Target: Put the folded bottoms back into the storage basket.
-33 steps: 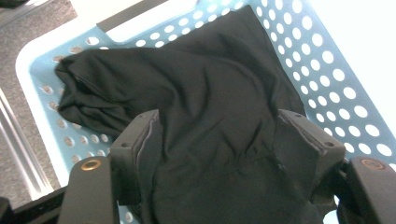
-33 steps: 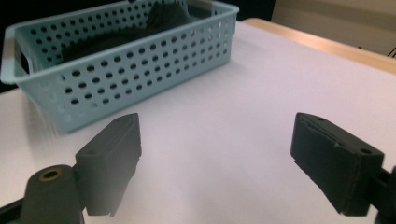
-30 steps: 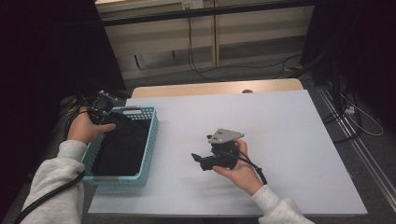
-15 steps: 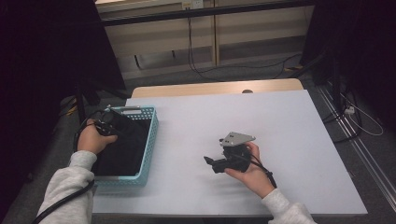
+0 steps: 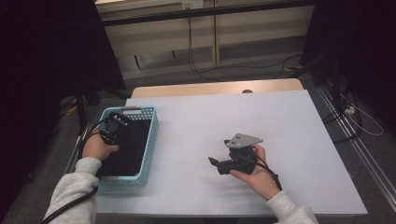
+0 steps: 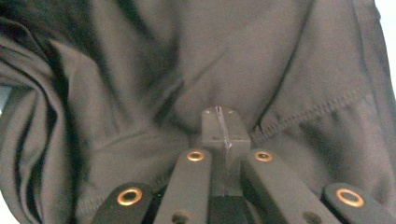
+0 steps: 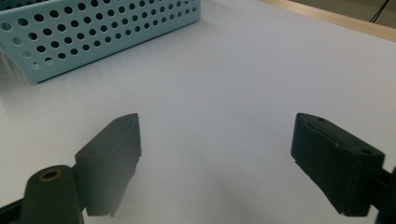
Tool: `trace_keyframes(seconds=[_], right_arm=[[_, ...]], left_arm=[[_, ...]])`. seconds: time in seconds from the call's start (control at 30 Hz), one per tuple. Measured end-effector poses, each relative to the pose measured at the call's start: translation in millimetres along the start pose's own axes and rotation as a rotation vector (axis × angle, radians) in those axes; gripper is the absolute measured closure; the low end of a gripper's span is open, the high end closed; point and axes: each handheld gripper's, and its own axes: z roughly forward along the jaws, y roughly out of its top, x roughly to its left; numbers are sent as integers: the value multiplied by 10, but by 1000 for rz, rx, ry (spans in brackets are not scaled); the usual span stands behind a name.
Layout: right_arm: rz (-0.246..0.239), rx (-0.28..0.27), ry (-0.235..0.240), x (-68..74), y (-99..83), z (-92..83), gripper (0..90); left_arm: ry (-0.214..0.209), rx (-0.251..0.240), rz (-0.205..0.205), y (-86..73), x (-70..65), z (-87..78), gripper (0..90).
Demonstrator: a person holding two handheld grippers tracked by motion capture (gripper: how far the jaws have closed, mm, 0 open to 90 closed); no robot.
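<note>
A light blue perforated basket [image 5: 152,136] stands at the table's left edge with a dark cloth [image 5: 127,150] lying in it. My left gripper [image 5: 113,129] reaches down into the basket. In the left gripper view its jaws [image 6: 218,116] have just closed and meet on a puckered fold of the dark cloth [image 6: 285,60]. My right gripper [image 5: 215,163] hovers low over the bare white table, pointing left toward the basket. In the right gripper view my right gripper [image 7: 215,154] stands wide open with nothing between its fingers, and the basket [image 7: 93,32] lies ahead at the upper left.
The white table top [image 5: 289,116] stretches to the right of the basket. A wooden strip [image 5: 210,88] runs along its far edge. Cables lie on the floor beyond the table and to its right.
My left gripper has sunk into the basket onto the cloth and its jaws have shut. My right gripper has drifted a little to the right and toward the front edge, still open.
</note>
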Motion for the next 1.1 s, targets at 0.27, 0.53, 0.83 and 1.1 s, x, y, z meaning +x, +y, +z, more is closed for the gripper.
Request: trace_keyframes(seconds=[0.27, 0.53, 0.83, 1.1], right_arm=[[-8, -4, 2, 16, -9, -33, 154], [2, -17, -12, -44, -21, -119, 153], [20, -19, -26, -115, -81, -223, 153], [39, -29, -24, -172, -131, -342, 152]], left_arm=[[-34, -11, -67, -99, -10, -58, 900], [-30, -76, -94, -42, 41, -212, 653], [-69, -115, -102, 48, -35, -337, 480], [-82, -161, -63, 178, -194, -519, 370]])
